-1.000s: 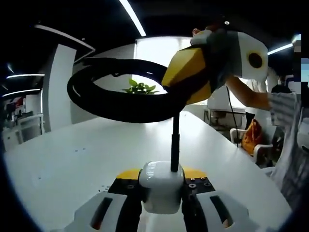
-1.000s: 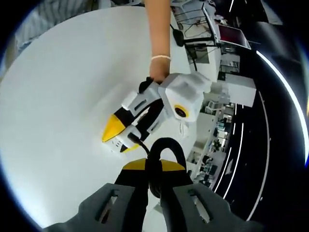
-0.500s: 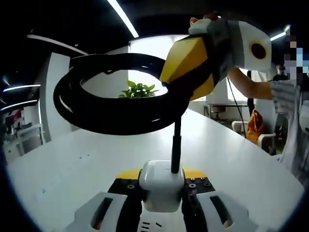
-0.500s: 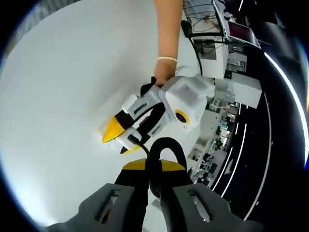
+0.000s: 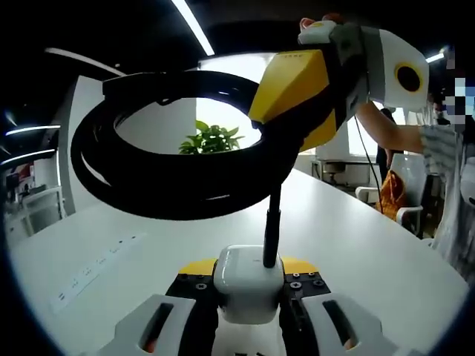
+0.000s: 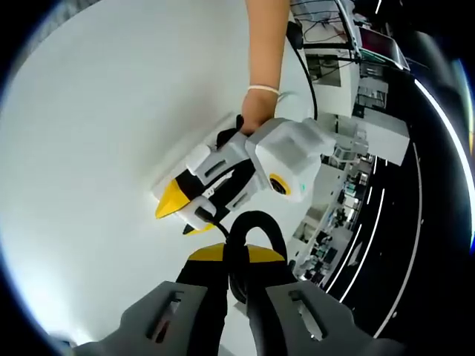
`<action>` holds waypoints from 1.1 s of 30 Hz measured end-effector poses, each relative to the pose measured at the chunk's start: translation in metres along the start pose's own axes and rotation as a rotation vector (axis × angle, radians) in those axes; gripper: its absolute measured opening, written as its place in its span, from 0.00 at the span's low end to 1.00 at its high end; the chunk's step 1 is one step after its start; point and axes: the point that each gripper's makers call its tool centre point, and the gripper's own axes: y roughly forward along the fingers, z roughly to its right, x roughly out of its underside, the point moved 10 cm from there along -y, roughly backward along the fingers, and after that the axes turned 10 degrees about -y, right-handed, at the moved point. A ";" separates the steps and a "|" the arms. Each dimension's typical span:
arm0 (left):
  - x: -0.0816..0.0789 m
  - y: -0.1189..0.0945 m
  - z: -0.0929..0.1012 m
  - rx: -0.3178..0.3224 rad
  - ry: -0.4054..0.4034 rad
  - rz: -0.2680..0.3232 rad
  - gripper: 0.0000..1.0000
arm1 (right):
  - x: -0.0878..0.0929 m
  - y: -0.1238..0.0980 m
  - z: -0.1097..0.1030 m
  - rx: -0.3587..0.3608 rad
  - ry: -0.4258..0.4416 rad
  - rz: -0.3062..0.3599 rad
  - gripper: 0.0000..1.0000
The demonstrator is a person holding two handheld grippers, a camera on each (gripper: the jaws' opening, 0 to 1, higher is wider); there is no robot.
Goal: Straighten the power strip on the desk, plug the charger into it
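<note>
2 grippers aloft: left gripper (image 5: 249, 315) pinches the charger (image 5: 249, 285); right gripper (image 6: 236, 293) clamps its coiled cable (image 5: 171, 167).

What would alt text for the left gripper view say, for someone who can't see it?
The left gripper clamps a white charger above a white desk; its black cable loops up into the right gripper. A power strip lies at left.

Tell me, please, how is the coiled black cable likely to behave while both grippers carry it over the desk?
The black cable looks thick and holds a round loop in the air, so it is probably springy rather than limp. With the right gripper on the coil and the white charger in the left gripper, it may tug the charger sideways.
</note>
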 end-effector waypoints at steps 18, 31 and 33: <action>0.006 0.004 -0.004 -0.030 0.097 -0.075 0.28 | -0.009 0.005 -0.009 -0.010 -0.009 -0.001 0.05; 0.003 0.008 0.000 -0.070 0.164 -0.136 0.28 | -0.004 0.001 -0.025 0.035 0.110 0.050 0.05; 0.003 0.008 -0.001 -0.071 0.159 -0.136 0.28 | -0.002 -0.001 -0.026 0.068 0.118 0.074 0.07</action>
